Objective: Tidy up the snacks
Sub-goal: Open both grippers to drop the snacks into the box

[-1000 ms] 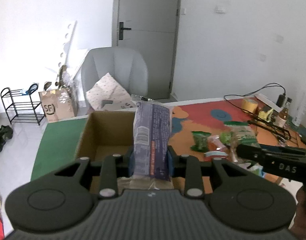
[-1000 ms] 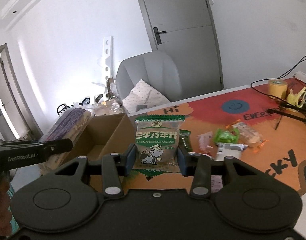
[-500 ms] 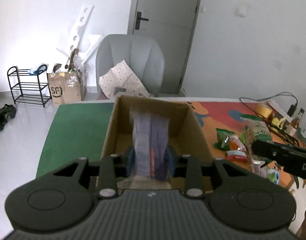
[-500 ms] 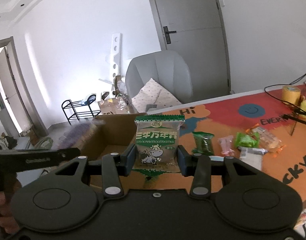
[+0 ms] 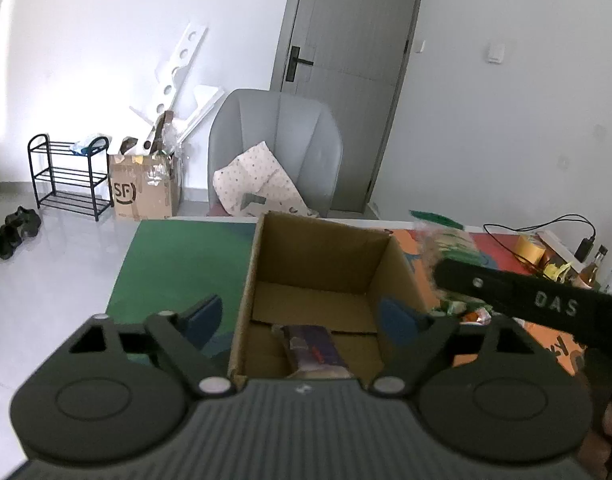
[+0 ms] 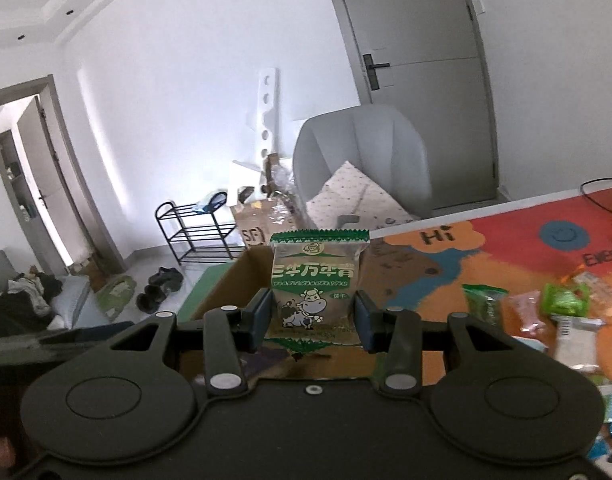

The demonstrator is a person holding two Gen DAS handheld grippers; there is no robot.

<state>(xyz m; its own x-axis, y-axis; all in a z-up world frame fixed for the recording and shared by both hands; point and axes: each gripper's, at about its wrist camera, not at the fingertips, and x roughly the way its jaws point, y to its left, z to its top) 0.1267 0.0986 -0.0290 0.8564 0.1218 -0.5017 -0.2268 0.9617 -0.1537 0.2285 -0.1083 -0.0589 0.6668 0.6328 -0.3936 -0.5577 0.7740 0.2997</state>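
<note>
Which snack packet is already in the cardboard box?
The purple packet, lying on the floor of the cardboard box. The green cow-print packet is clamped in the right gripper; the other packets lie on the mat.

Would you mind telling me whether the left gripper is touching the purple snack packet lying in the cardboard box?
Apart. The left wrist view shows the left gripper with its jaws opening wide, while the purple snack packet lies on the cardboard box floor, clear of both pads.

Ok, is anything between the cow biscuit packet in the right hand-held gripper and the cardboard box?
Nothing visible. The right hand-held gripper holds the biscuit packet upright beside the open cardboard box. The box holds only a dark packet lying flat. The left hand-held gripper, jaws opening and empty, hovers at its near rim.
</note>
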